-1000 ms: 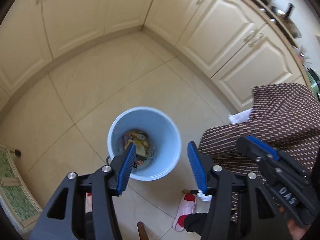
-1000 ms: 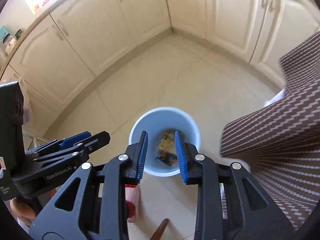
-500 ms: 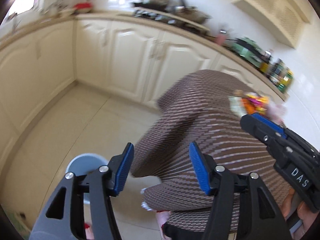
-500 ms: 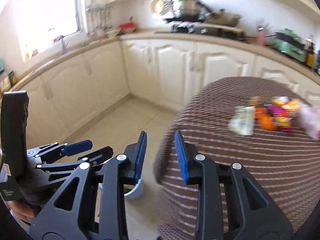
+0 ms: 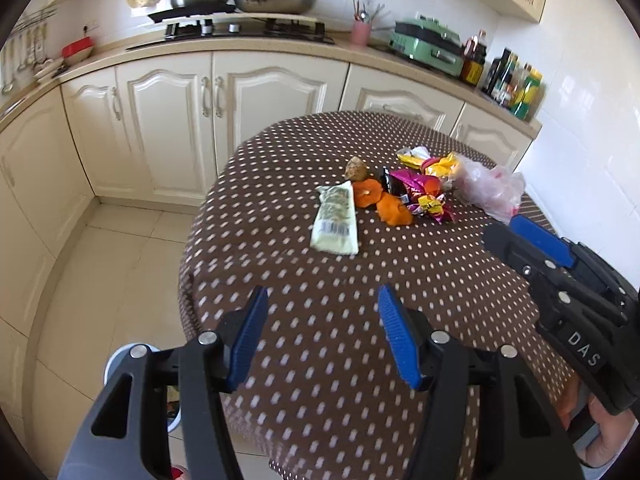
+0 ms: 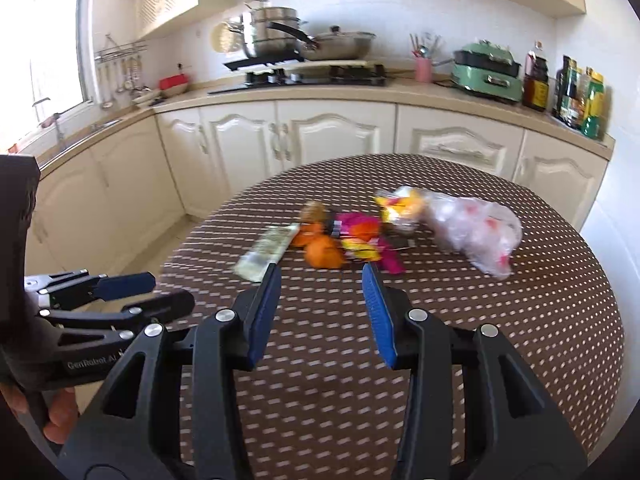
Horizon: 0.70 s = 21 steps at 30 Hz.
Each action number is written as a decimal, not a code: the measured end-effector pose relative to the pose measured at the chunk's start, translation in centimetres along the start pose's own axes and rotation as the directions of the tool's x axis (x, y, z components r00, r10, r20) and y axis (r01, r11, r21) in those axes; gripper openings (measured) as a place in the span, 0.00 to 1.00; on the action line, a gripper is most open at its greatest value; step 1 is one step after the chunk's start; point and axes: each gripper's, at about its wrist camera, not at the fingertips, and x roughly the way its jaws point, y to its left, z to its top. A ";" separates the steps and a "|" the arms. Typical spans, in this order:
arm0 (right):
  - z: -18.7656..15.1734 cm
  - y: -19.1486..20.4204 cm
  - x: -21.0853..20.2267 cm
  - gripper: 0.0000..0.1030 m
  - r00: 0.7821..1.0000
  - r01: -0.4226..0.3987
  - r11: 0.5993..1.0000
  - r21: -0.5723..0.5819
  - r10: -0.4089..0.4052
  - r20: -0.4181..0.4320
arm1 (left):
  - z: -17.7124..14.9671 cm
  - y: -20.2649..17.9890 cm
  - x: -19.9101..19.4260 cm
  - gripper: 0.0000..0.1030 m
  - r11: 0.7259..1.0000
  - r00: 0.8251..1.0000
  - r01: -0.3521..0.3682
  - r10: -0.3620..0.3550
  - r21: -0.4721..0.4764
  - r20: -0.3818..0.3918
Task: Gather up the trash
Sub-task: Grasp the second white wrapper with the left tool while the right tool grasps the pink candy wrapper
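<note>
Above the dotted tablecloth (image 5: 328, 360), left claw (image 5: 322, 304) gapes wide, right claw (image 6: 322, 276) spread, both empty.

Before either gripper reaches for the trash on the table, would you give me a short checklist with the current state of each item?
1. Left gripper open and empty: ok.
2. Right gripper open and empty: ok.
3. Trash in view: green wrapper, orange peels, clear plastic bag: ok.
4. Nothing between grippers and the pile on the tablecloth: ok.
5. Blue bin within reach: cannot tell, mostly hidden.
6. Right view sharp enough for aiming: not ok, blurred.
</note>
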 end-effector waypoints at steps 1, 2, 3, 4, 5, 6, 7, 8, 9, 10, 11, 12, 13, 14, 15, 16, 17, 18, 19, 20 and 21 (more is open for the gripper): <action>0.1 -0.6 0.4 0.41 1.000 0.010 1.000 0.000 -0.010 -0.007 | 0.6 -0.4 0.9 0.55 1.000 1.000 -0.008 0.008 0.006 -0.014; 0.3 -1.3 0.9 0.41 1.000 0.020 1.000 0.000 -0.020 -0.015 | 0.9 -0.6 1.5 0.55 1.000 1.000 -0.009 0.009 0.011 -0.024; 0.4 -1.9 1.4 0.41 0.999 0.024 1.000 0.003 -0.024 -0.022 | 1.3 -0.9 2.1 0.55 1.000 0.999 -0.010 0.010 0.014 -0.032; 0.4 -2.5 1.5 0.41 0.999 0.028 1.000 0.006 -0.028 -0.031 | 1.8 -1.1 3.1 0.55 1.000 0.999 -0.010 0.011 0.018 -0.047; 0.6 -2.9 2.1 0.41 0.999 0.029 1.000 0.009 -0.028 -0.040 | 2.4 -1.5 3.9 0.55 1.000 0.998 -0.014 0.015 0.022 -0.061; 0.7 -3.6 2.7 0.41 0.998 0.034 0.999 0.015 -0.033 -0.049 | 2.9 -1.8 4.8 0.55 0.999 0.997 -0.026 0.028 0.029 -0.074; 0.8 -3.9 3.1 0.41 0.998 0.041 0.999 0.014 -0.040 -0.055 | 3.3 -2.0 5.4 0.55 0.999 0.996 -0.037 0.039 0.038 -0.078; 0.9 -4.3 3.6 0.41 0.997 0.046 0.999 0.011 -0.045 -0.066 | 3.6 -2.1 5.9 0.55 0.998 0.996 -0.041 0.044 0.047 -0.084; 1.0 -4.5 4.0 0.41 0.996 0.044 0.999 0.012 -0.043 -0.074 | 3.9 -2.3 6.5 0.55 0.998 0.995 -0.043 0.047 0.053 -0.093; 1.0 -4.9 4.6 0.41 0.995 0.040 0.999 0.010 -0.039 -0.087 | 4.2 -2.5 7.0 0.55 0.997 0.994 -0.044 0.050 0.058 -0.101; 1.0 -4.8 4.9 0.41 0.995 0.042 0.999 0.005 -0.041 -0.095 | 4.5 -2.8 7.7 0.55 0.996 0.992 -0.047 0.055 0.070 -0.111; 1.0 -4.8 5.3 0.41 0.994 0.042 0.999 0.000 -0.041 -0.104 | 4.7 -2.9 8.1 0.55 0.996 0.991 -0.052 0.061 0.078 -0.117; 1.1 -4.8 5.6 0.41 0.993 0.035 0.999 -0.006 -0.036 -0.112 | 4.9 -3.0 8.6 0.54 0.995 0.990 -0.058 0.068 0.082 -0.124; 1.2 -4.7 5.9 0.41 0.992 0.031 0.999 -0.014 -0.033 -0.119 | 5.1 -3.0 9.1 0.43 0.994 0.988 -0.078 0.088 0.083 -0.127; 1.4 -4.5 6.3 0.41 0.992 0.029 0.999 -0.029 -0.033 -0.124 | 5.3 -2.9 9.3 0.37 0.991 0.987 -0.105 0.114 0.085 -0.114; 1.5 -4.3 6.5 0.42 0.992 0.029 0.999 -0.039 -0.033 -0.125 | 5.5 -2.9 9.5 0.32 0.990 0.986 -0.115 0.124 0.086 -0.110; 1.6 -4.1 6.7 0.43 0.991 0.027 0.998 -0.049 -0.033 -0.129 | 5.7 -2.9 9.4 0.24 0.990 0.987 -0.110 0.119 0.084 -0.105; 1.7 -4.0 7.1 0.43 0.990 0.025 0.998 -0.056 -0.033 -0.136 | 5.8 -2.9 9.4 0.22 0.991 0.988 -0.106 0.115 0.086 -0.099; 1.8 -3.9 7.4 0.44 0.989 0.022 0.998 -0.058 -0.030 -0.142 | 5.8 -2.8 9.3 0.18 0.991 0.989 -0.103 0.111 0.085 -0.095; 2.0 -3.7 7.7 0.44 0.989 0.016 0.998 -0.058 -0.025 -0.147 | 5.8 -2.8 9.2 0.14 0.992 0.991 -0.098 0.105 0.081 -0.088; 2.2 -3.6 7.9 0.44 0.989 0.010 0.998 -0.055 -0.018 -0.150 | 5.7 -2.7 8.9 0.11 0.992 0.992 -0.097 0.103 0.082 -0.079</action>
